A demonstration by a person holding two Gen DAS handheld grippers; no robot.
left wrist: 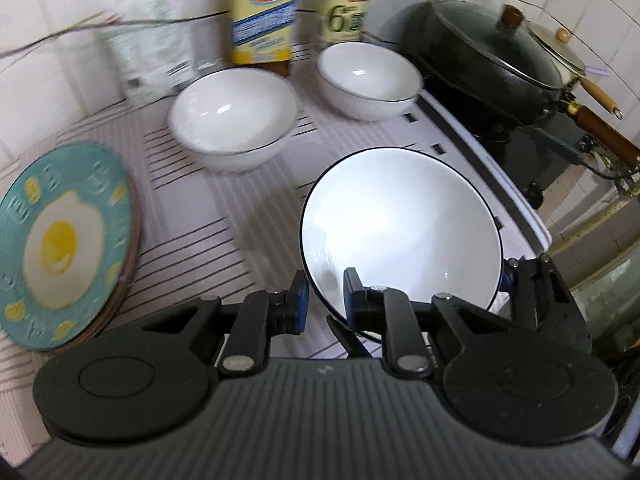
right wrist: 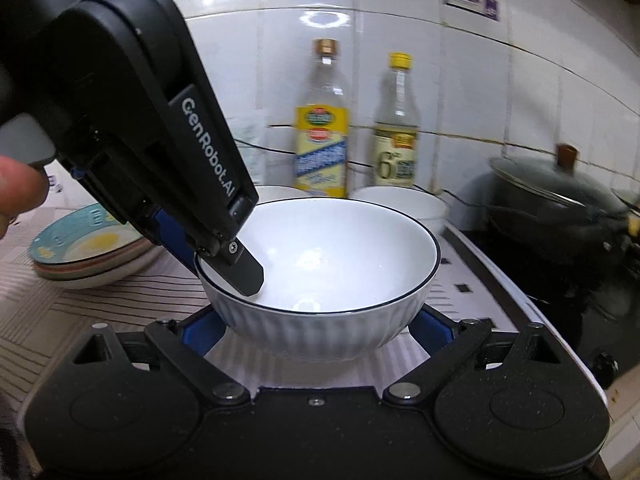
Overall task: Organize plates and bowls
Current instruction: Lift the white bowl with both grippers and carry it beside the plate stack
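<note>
Holding one bowl by its rim, with a second pair of fingers waiting beneath

Gripping the bowl (left wrist: 400,232) by its near rim, our left gripper (left wrist: 323,304) had its fingers (left wrist: 298,306) pinched on the wall, one pad inside and one outside. In the right wrist view the same bowl (right wrist: 320,276) sat between the spread fingers of our right gripper (right wrist: 318,330), whose blue pads flanked its base on either side; we could not tell whether they touched it. The bowl lay straight ahead of the right fingers, close in, mouth up and tipped slightly, over the striped counter (left wrist: 192,216). We could not tell whether its foot rested on the counter.

Two more white bowls (left wrist: 234,120) stood farther back near the bottles (left wrist: 264,12), well apart from the held one, and the stack of plates (left wrist: 60,248) lay to the left. We judged that the next move turned on carrying this bowl forward and leftward to nest in the nearer one, the left gripper being the one with a hold.
</note>
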